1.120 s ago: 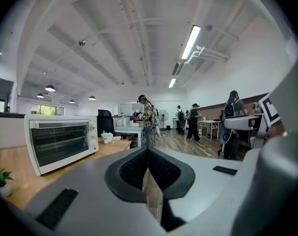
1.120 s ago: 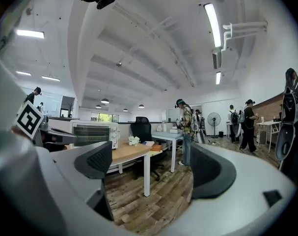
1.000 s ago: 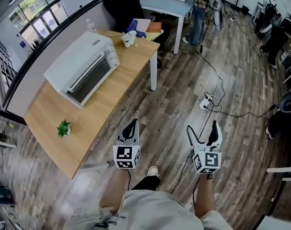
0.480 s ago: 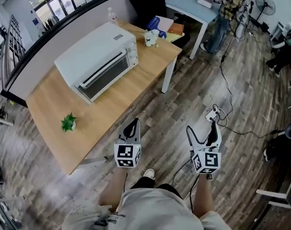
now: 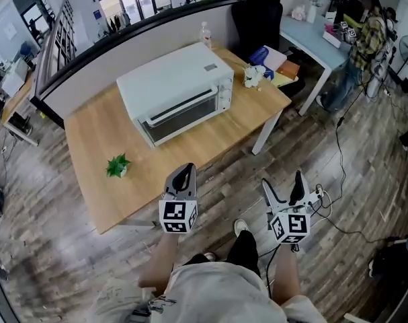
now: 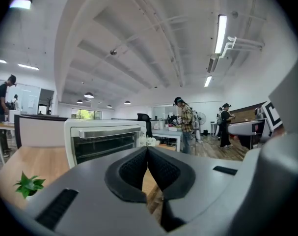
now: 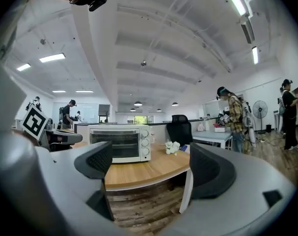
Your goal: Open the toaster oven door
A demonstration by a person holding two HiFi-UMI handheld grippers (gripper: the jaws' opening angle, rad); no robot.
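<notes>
White toaster oven (image 5: 177,96) door closed; plant (image 5: 117,165) nearby; left tongs (image 5: 184,173) pinched, right tongs (image 5: 283,184) spread.

A wooden table (image 5: 96,147) carries a white toaster oven (image 5: 173,89), a small green plant (image 5: 117,165) and a bottle (image 5: 205,33)

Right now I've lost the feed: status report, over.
Left gripper shut, empty; right gripper open, empty. Toaster oven door closed, untouched, both grippers well short. Small plant sits left of door, not blocking.
</notes>
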